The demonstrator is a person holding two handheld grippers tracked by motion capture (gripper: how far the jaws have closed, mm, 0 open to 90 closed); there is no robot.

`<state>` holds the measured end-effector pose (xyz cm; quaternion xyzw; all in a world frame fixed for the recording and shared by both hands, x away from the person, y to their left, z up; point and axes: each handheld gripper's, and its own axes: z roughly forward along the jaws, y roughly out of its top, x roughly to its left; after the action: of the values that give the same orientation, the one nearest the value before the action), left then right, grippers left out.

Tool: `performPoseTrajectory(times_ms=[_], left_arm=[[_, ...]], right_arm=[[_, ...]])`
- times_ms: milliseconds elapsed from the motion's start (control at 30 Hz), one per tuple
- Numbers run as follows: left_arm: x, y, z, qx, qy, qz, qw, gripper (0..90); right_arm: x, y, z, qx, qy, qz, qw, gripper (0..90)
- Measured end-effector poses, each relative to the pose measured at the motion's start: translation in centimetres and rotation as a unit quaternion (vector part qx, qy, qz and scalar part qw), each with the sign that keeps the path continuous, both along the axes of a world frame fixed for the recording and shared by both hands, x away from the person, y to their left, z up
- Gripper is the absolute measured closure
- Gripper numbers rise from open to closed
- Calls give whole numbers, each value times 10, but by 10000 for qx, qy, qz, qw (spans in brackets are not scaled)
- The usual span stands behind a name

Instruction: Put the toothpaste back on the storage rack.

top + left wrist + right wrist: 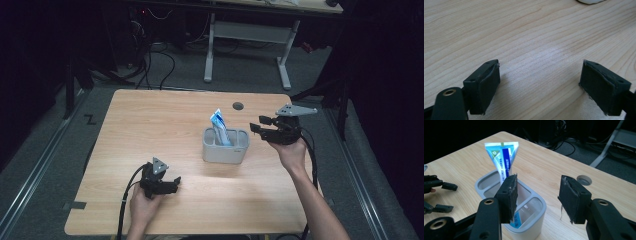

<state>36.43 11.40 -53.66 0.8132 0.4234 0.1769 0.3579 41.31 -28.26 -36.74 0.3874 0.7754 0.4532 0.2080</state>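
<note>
Dim-room wooden table (150,125) bearing grey holder (225,150), toothpaste tube (219,127) upright inside, just left of right gripper (257,125) fingers, half-open and empty; left gripper (175,183) wide, empty; best kept withdrawn level, clear of tube.

Black hand-held gripper (174,183); grey triangular plate, trailing black cable.

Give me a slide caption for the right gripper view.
Open right tongs hover beside a grey holder with a toothpaste tube standing inside.
</note>
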Motion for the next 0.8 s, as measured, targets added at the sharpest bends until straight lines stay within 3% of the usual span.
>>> performPoseTrajectory(times_ms=[167,800], left_arm=[[0,0,0,0,-1,0,10000,166],[0,0,0,5,-4,-5,10000,166]], right_arm=[[-7,-7,1,158,-101,-69,9998,500],[-24,-40,-12,437,-57,-335,9985,502]])
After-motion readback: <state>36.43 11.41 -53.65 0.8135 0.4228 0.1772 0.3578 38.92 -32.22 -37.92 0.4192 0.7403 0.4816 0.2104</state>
